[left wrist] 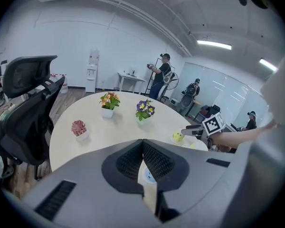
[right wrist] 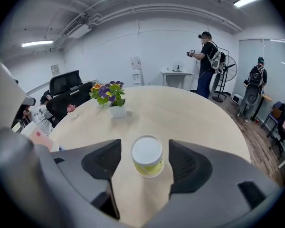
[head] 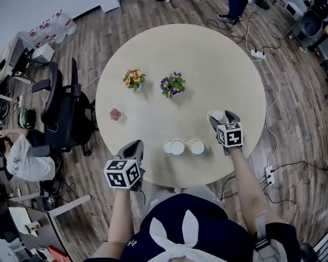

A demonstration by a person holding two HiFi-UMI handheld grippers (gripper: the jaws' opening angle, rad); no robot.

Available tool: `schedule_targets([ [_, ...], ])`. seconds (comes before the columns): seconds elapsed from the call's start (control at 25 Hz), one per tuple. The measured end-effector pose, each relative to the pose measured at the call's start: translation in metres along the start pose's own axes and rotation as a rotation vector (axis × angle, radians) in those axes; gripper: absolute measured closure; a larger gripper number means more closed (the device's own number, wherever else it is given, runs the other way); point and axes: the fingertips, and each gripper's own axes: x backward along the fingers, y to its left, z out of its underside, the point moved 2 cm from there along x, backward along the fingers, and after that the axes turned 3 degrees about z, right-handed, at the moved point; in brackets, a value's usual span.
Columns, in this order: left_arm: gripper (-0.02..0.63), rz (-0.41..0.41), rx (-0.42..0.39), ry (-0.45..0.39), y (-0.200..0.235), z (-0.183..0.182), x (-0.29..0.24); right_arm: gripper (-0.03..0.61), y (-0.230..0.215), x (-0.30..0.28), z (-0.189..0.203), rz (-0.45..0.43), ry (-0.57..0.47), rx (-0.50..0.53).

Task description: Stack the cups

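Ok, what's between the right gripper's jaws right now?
A yellow cup with a white top stands between the right gripper's open jaws, touching neither, as the right gripper view shows.

Table (head: 208, 64): pale beige, plain.
Floor (head: 295, 91): grey-brown wood planks.
Cup (right wrist: 147, 156): yellow-green wall, white top face.
Second cup (head: 177, 147), third cup (head: 197, 146): white from above.
Orange flowers (head: 134, 79) and purple flowers (head: 173, 84): green leaves, white pots.
Pink plant (head: 115, 114): dusty pink.
Office chair (head: 65, 102): black.
Left gripper (left wrist: 142, 144), right gripper (right wrist: 143, 151): grey bodies, black ribbed pads, cubes with black-and-white square markers.
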Motion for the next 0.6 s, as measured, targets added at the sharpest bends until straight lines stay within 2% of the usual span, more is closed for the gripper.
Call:
schedule_targets([
  [0.36, 0.592, -0.025, 0.044, -0.007, 0.006, 0.007, 0.008, 0.310, -0.005, -0.018, 0.010, 0.010, 0.047, 0.000],
  [0.44, 0.592, -0.026, 0.043, -0.005, 0.006, 0.007, 0.009, 0.336, -0.004, -0.018, 0.009, 0.007, 0.050, 0.009],
  [0.6, 0.592, -0.028, 0.033, -0.006, 0.004, 0.007, 0.010, 0.337, -0.004, -0.015, 0.006, 0.004, 0.047, 0.001],
])
